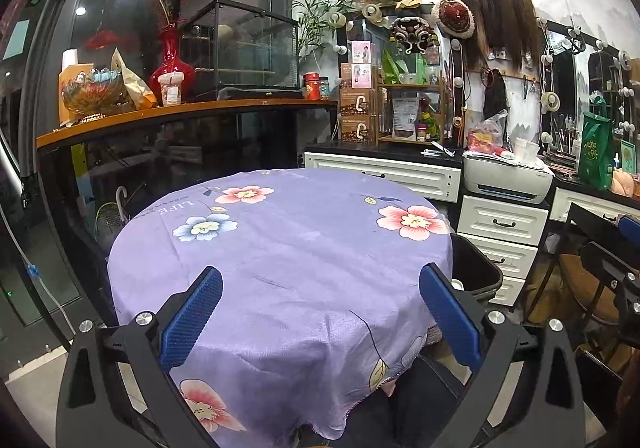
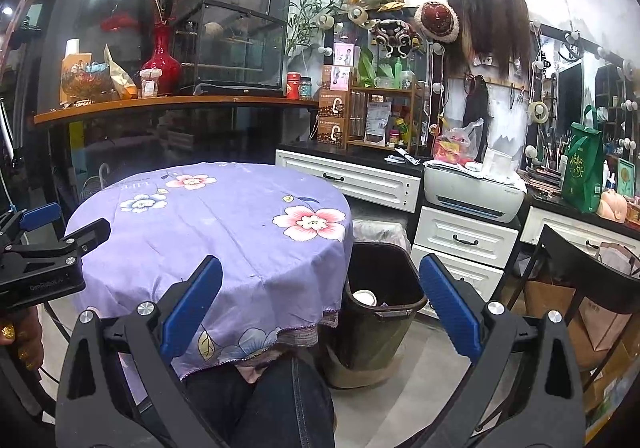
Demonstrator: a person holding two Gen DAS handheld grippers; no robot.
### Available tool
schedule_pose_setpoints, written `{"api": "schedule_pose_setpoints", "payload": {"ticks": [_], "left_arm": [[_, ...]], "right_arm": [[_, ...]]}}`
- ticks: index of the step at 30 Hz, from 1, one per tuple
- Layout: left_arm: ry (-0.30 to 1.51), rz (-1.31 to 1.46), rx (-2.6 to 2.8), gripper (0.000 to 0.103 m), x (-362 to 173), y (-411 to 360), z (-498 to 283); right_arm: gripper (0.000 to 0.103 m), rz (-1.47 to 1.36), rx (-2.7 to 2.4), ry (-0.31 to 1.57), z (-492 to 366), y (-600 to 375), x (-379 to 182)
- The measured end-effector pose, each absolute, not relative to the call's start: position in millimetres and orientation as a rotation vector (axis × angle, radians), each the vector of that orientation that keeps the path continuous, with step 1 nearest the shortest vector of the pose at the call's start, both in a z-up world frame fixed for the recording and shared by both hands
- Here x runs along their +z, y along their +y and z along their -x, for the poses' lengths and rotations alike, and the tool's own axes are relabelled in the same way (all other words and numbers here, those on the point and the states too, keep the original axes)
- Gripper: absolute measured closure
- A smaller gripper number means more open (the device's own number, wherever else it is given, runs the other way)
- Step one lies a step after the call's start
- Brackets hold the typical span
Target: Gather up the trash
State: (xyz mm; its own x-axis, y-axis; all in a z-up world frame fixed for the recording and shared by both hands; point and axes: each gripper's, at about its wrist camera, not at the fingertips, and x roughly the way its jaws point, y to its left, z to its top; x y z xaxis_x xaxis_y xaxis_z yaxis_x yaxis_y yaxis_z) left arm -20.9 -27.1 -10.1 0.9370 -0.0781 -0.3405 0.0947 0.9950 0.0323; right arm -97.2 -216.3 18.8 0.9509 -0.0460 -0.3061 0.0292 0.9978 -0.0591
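A round table under a purple floral cloth (image 1: 280,256) (image 2: 208,224) fills the middle of both views. My left gripper (image 1: 320,276) hangs open above its near half, nothing between the blue pads. My right gripper (image 2: 320,266) is open too, over the table's right edge. Just beyond it, on the floor beside the table, stands a dark trash bin (image 2: 380,312) (image 1: 476,272). A white cup (image 2: 365,297) lies inside the bin. The left gripper (image 2: 76,222) also shows at the left edge of the right wrist view.
White drawers (image 2: 464,236) carrying a printer (image 2: 472,188) stand behind the bin. A black chair (image 2: 580,268) with bags under it is on the right. A person's legs in dark jeans (image 2: 280,400) sit under the near table edge. A wooden shelf (image 1: 180,112) runs behind.
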Motion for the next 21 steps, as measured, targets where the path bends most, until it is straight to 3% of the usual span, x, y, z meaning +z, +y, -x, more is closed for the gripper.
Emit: {"api": "schedule_pose_setpoints", "payload": {"ticks": [21], "left_arm": [[0.353, -0.064, -0.09, 0.005, -11.2, -28.6, 22.1]], "right_arm": [[0.006, 0.052, -0.038, 0.317, 94.9, -217.9, 18.4]]}}
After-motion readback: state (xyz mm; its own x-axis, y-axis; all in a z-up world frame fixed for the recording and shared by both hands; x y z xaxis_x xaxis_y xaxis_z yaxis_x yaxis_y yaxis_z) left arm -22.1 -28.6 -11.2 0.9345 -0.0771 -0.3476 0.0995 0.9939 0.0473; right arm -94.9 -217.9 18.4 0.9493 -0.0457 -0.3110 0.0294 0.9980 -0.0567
